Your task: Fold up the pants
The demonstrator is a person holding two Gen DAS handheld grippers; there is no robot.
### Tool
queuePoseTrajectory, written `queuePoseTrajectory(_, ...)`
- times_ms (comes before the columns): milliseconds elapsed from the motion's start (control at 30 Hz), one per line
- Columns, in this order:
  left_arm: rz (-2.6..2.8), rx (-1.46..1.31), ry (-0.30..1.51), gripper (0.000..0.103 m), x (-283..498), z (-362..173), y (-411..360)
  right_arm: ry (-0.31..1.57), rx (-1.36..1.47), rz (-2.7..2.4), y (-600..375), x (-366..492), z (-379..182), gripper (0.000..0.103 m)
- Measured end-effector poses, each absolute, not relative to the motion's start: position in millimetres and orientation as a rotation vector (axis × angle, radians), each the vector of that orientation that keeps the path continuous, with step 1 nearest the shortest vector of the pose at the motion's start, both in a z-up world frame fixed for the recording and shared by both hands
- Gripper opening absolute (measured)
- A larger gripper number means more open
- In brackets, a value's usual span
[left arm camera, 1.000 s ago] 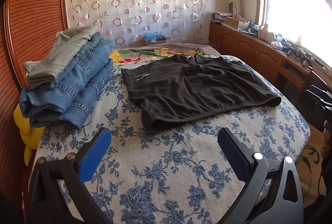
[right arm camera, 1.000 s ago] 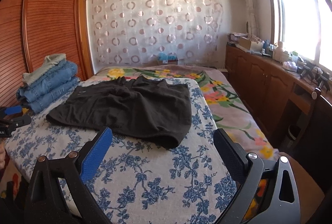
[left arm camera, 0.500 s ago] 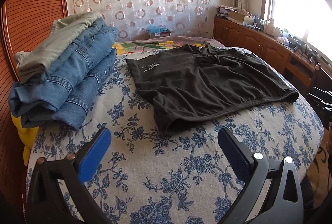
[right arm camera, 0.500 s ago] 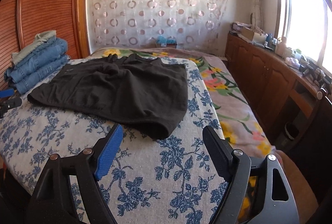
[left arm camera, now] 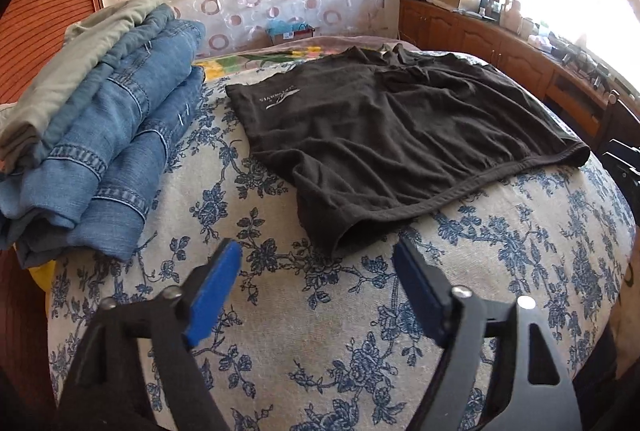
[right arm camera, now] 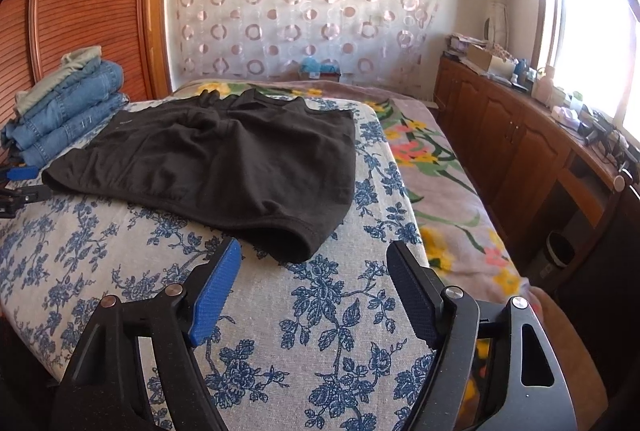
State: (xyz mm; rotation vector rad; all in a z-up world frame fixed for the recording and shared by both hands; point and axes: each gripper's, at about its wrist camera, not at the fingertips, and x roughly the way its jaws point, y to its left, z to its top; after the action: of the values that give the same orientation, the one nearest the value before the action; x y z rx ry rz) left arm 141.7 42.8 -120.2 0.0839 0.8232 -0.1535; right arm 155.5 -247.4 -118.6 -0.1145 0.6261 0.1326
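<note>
Lining up the first grab: both my left tool point(left arm camera: 316, 263) and right tool point(right arm camera: 312, 263) gape wide, empty, near the black pants point(left arm camera: 400, 135) waistband corners on the bed point(left arm camera: 280, 331). Next I'd pinch each corner.

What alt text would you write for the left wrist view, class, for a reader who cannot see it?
Open left gripper hovers just short of the near corner of black shorts spread flat on a blue-floral bedspread. A stack of folded jeans sits to the left.

i count one black pants point(left arm camera: 400, 143), one stack of folded jeans point(left arm camera: 104, 135), two claws: left claw point(left arm camera: 320, 263), right claw point(right arm camera: 314, 265).
</note>
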Motion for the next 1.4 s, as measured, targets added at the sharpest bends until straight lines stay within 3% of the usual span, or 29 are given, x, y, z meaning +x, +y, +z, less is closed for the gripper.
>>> queuePoseTrajectory(133,-0.157,0.068,0.825,0.053,145.0,-121.4,45.1,0.64,-0.124,0.138,-246.6,159.7,-121.8,0.073)
queuePoseTrajectory(333,-0.129,0.044,0.818,0.036,150.8,-119.3,49.8,0.669,-0.135,0.143,-246.4,165.5,-125.6,0.055)
queuePoseTrajectory(567,-0.139,0.049,0.815,0.032,152.2,-117.3,46.8,0.699,-0.149,0.123,-249.9,175.5,-127.8,0.044)
queuePoseTrajectory(1000,-0.135,0.049,0.811,0.032,158.4,-118.7,47.2,0.767,-0.148,0.152,-239.9,194.5,-134.5,0.034)
queuePoseTrajectory(1067,-0.14,0.052,0.806,0.031,158.1,-118.0,46.6,0.775,-0.139,0.158,-239.8,196.9,-134.7,0.022)
queuePoseTrajectory(1167,-0.169,0.043,0.803,0.017,157.3,-117.6,46.1,0.784,-0.137,0.16,-240.6,199.0,-136.3,0.007)
queuePoseTrajectory(1233,-0.181,0.045,0.799,0.011,154.3,-116.8,45.1,0.774,-0.126,0.179,-242.1,196.7,-134.7,0.005)
queuePoseTrajectory(1400,-0.195,0.027,0.78,0.007,145.6,-112.3,47.3,0.753,-0.106,0.194,-245.8,189.8,-132.1,0.002)
